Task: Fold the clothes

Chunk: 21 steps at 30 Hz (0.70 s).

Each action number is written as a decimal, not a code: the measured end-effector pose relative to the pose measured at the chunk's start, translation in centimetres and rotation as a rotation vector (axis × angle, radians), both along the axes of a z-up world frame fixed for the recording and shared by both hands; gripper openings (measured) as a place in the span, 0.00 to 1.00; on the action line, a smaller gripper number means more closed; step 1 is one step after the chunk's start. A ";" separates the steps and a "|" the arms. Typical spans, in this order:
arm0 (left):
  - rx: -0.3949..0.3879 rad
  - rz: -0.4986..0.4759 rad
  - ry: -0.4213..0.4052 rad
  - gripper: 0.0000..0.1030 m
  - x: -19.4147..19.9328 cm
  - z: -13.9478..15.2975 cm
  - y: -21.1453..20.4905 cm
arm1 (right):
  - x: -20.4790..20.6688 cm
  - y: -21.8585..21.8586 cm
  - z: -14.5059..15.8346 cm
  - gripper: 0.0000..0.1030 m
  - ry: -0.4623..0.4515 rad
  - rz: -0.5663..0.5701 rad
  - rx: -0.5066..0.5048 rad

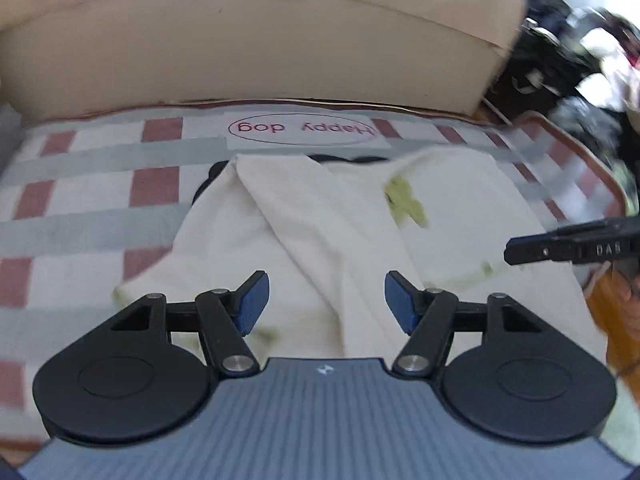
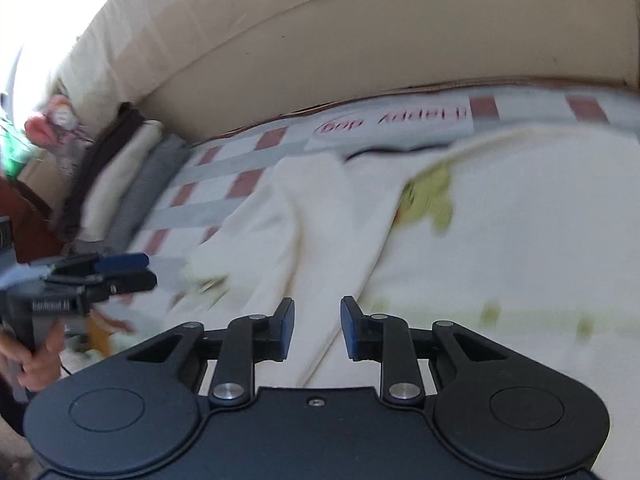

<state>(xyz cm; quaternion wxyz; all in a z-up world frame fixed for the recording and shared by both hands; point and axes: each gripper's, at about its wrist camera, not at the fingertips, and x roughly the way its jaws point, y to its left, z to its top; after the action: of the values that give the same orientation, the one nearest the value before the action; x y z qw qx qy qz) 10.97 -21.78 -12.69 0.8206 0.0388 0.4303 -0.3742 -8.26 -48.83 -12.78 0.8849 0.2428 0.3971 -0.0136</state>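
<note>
- On checked blanket (image 1: 92,184), before beige sofa back (image 1: 256,48): cream garment (image 1: 320,216), green-printed, partly folded.
- Left gripper (image 1: 327,300): spread wide, empty, above garment.
- Right gripper (image 2: 317,328): narrower gap, empty.

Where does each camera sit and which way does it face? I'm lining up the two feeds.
Left wrist: rides the left gripper, looking over the cream garment toward the sofa back; the right gripper enters at right.
Right wrist: rides the right gripper, facing likewise; the left gripper and a hand show at left.
Shared: garment, checked blanket, sofa back.
</note>
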 end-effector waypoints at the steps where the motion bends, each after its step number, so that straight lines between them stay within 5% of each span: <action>1: 0.001 0.011 0.046 0.60 2.3 -0.7 -0.9 | 1.8 -1.1 -0.3 0.30 0.003 0.001 -0.001; 4: 0.011 0.093 0.334 0.46 9.3 -4.4 -2.7 | 6.2 -3.9 -2.3 0.31 -0.028 -0.018 0.096; 5: -0.005 0.109 0.346 0.44 10.7 -5.1 -3.2 | 7.4 -4.5 -3.0 0.31 -0.042 -0.029 0.116; 10: 0.076 0.169 0.166 0.44 15.4 -7.6 -5.9 | 12.5 -5.8 -6.5 0.31 0.026 -0.090 0.050; 13: 0.049 0.204 0.242 0.44 18.5 -9.3 -6.2 | 13.1 -5.9 -7.4 0.32 0.039 -0.094 0.035; 18: -0.056 0.128 0.347 0.49 18.6 -10.7 -7.2 | 14.2 -5.9 -9.0 0.35 0.061 -0.100 0.011; 21: 0.048 0.140 0.126 0.49 17.5 -10.1 -8.2 | 14.9 -5.9 -9.9 0.39 0.074 -0.104 -0.004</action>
<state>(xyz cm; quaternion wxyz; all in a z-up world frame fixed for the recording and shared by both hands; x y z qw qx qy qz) 28.49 -30.01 -22.82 0.8149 0.0047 0.4917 -0.3069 6.66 -54.76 -22.66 0.8683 0.2607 0.4163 -0.0692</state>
